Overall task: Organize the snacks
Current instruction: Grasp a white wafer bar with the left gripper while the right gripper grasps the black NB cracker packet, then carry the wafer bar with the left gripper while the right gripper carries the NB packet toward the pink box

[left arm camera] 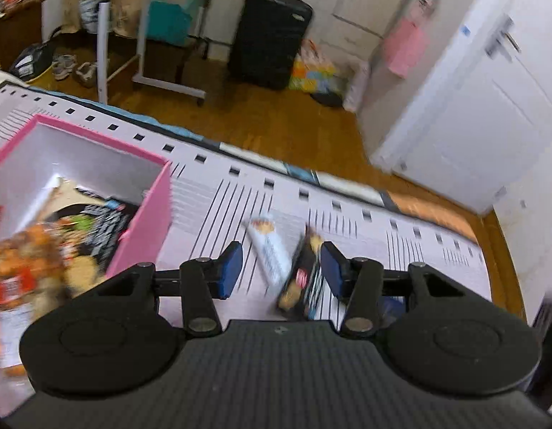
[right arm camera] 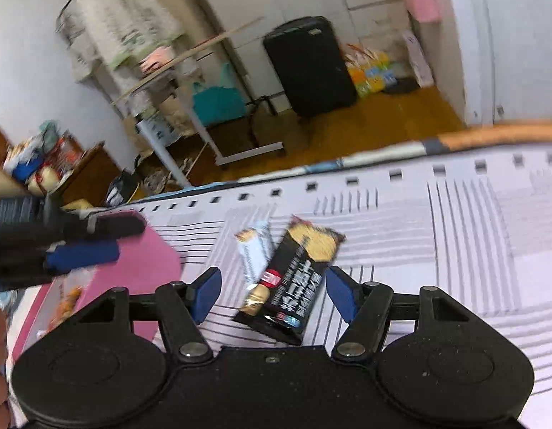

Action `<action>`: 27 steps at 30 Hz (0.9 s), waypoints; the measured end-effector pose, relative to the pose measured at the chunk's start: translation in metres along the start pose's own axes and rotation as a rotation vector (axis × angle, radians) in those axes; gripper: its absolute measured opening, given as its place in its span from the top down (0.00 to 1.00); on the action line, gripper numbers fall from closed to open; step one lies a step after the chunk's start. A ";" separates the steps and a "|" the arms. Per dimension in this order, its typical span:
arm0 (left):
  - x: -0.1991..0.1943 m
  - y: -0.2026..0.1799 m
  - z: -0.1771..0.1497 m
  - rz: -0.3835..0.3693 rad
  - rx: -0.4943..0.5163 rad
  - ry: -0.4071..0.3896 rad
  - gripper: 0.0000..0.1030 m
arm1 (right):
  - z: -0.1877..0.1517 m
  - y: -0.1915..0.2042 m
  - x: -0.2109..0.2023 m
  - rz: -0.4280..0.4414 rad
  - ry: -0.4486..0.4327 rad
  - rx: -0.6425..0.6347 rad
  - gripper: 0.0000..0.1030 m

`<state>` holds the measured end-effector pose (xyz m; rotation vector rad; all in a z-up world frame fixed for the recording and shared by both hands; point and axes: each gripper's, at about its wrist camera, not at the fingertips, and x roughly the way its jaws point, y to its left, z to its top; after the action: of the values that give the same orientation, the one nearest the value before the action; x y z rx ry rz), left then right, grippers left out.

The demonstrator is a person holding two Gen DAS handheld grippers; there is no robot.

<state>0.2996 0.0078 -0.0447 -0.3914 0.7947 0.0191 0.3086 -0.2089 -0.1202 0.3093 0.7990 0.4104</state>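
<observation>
Pink box (left arm camera: 140, 236): seen at the left of the left wrist view, open at the top, standing on the patterned sheet (left arm camera: 347, 236); several snack packets (left arm camera: 100, 221) are seen inside it, blurred by motion.
Left tool (left arm camera: 281, 268): held open above the sheet, just right of the pink box; nothing is gripped between its blue pads (left arm camera: 229, 268). In the right wrist view it is seen at the far left, over the pink box (right arm camera: 147, 268), one blue pad (right arm camera: 83, 255) showing.
White snack bar (left arm camera: 268, 250): laid flat on the sheet, framed between the left tool's open fingers; its lower end is overlapped by the black packet.
Black snack packet (left arm camera: 304, 279): laid on the sheet just right of the white bar and touching it, close to the left tool's right pad.
Right tool (right arm camera: 272, 295): held open low over the sheet, nothing gripped; the black snack packet (right arm camera: 293, 282) is framed between its blue pads (right arm camera: 342, 295), untouched by either as far as can be told.
White bar, right wrist view (right arm camera: 254, 250): partly covered by the black packet, angled up and away from the tool.
Sheet (right arm camera: 454, 236): marked with black lines and small squares.
Room behind: a black suitcase (right arm camera: 308, 64) is stood on the wooden floor (left arm camera: 276, 118) near a white door (left arm camera: 490, 114).
</observation>
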 end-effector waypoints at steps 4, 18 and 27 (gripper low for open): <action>0.050 -0.006 0.001 0.021 -0.029 0.048 0.54 | -0.021 -0.013 0.025 0.041 -0.018 0.104 0.32; 0.126 0.007 -0.012 -0.004 0.005 0.121 0.66 | -0.023 -0.012 0.060 0.023 -0.007 -0.032 0.29; 0.139 0.012 -0.019 0.008 0.035 0.138 0.65 | -0.020 0.000 0.059 -0.097 0.036 -0.222 0.36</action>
<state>0.3822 -0.0057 -0.1576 -0.3594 0.9321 -0.0146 0.3306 -0.1788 -0.1699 0.0562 0.7924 0.4101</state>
